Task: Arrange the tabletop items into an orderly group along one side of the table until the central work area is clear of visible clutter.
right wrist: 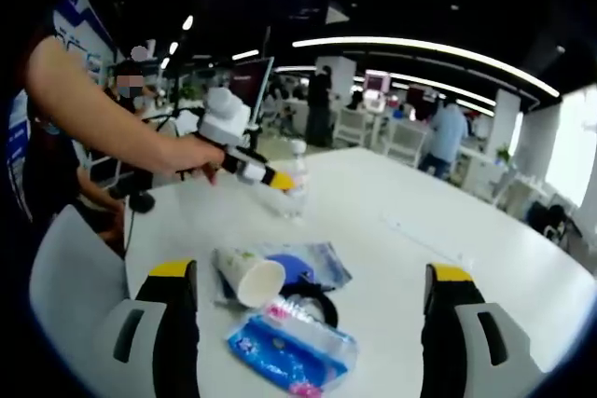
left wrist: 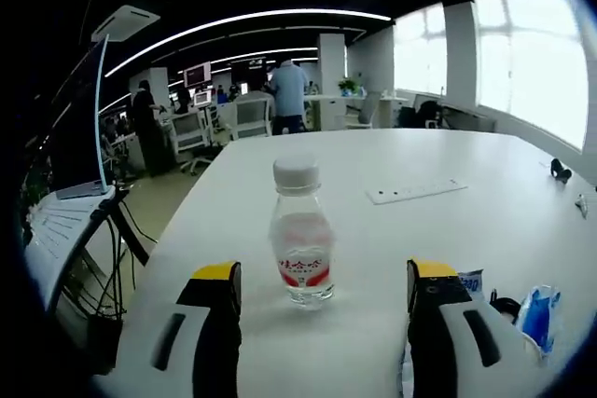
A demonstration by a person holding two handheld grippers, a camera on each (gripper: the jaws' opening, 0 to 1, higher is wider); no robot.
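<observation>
Landmark: the small water bottle (left wrist: 301, 232) with a white cap and a red label. It stands up straight on the white table (left wrist: 485, 193).

Left gripper (left wrist: 322, 291): its two yellow-tipped jaws are spread wide apart. They hold nothing.

Bottle and left gripper: the bottle stands right between the two jaws and a little ahead of them. It touches neither jaw.

Left gripper, seen from the right gripper view (right wrist: 278, 179): a person's hand (right wrist: 191, 157) holds it, and its yellow tips sit just beside the bottle (right wrist: 295, 185).

Right gripper (right wrist: 312, 297): its jaws are spread wide too, with nothing in them.

Pile: a paper cup (right wrist: 248, 276) lies on its side, nearer the right gripper than the bottle is. A blue packet (right wrist: 291, 348) lies just in front of the cup, between the jaws. A clear plastic bag (right wrist: 317, 261) lies under the cup.

Pile and bottle: well apart, with bare table between them.

White strip (left wrist: 416, 191): it lies flat on the table, past the bottle.

Small black thing (left wrist: 560, 171): far from the bottle, near the table edge. I cannot tell what it is.
</observation>
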